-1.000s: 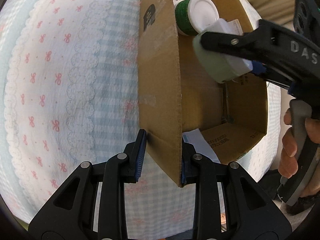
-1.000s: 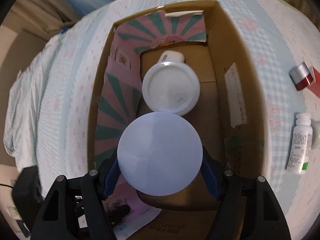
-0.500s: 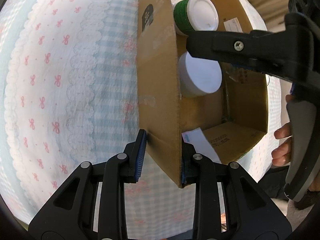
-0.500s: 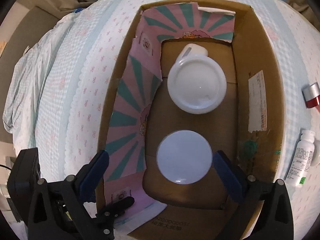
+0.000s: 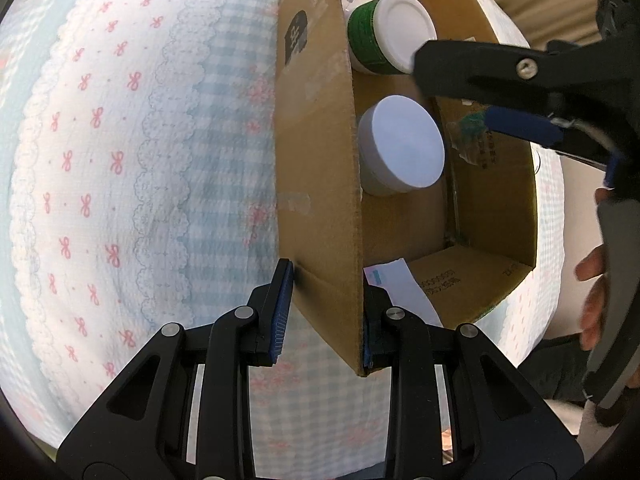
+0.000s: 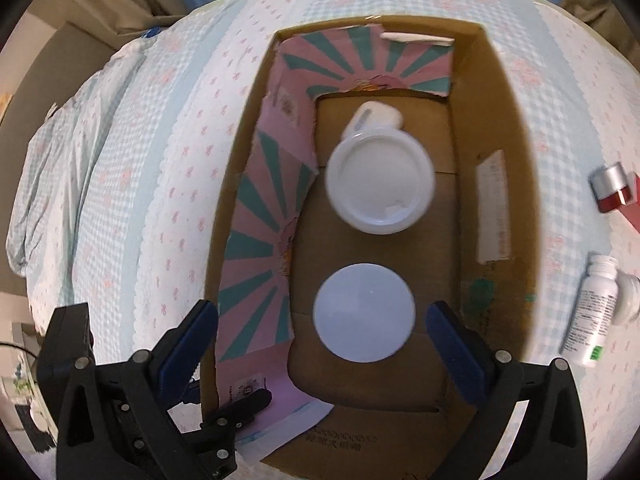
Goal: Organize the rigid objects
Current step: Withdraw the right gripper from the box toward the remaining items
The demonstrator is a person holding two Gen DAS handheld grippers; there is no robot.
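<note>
A cardboard box (image 5: 316, 184) (image 6: 516, 184) lies on a patterned bedspread. My left gripper (image 5: 326, 312) is shut on the box's near side wall. On the box floor stands a pale lavender round jar (image 6: 364, 318) (image 5: 404, 148). Behind it are a green jar with a white lid (image 6: 380, 182) (image 5: 394, 36) and a small white item (image 6: 376, 116). My right gripper (image 6: 324, 340) hangs open above the lavender jar, its pads well apart from it. A white bottle (image 6: 592, 316) and a red-and-silver container (image 6: 612, 192) lie on the bed right of the box.
A pink-and-teal striped card liner (image 6: 264, 216) covers the box's left and far inner walls. A white paper slip (image 5: 396, 284) pokes out at the near end. A person's hand (image 5: 592, 304) holds the right gripper's handle. The bed's edge drops off at left.
My right gripper opened and let go of the lavender jar, which now stands on the box floor; the gripper then rose a little. My left gripper has kept its hold on the box wall.
</note>
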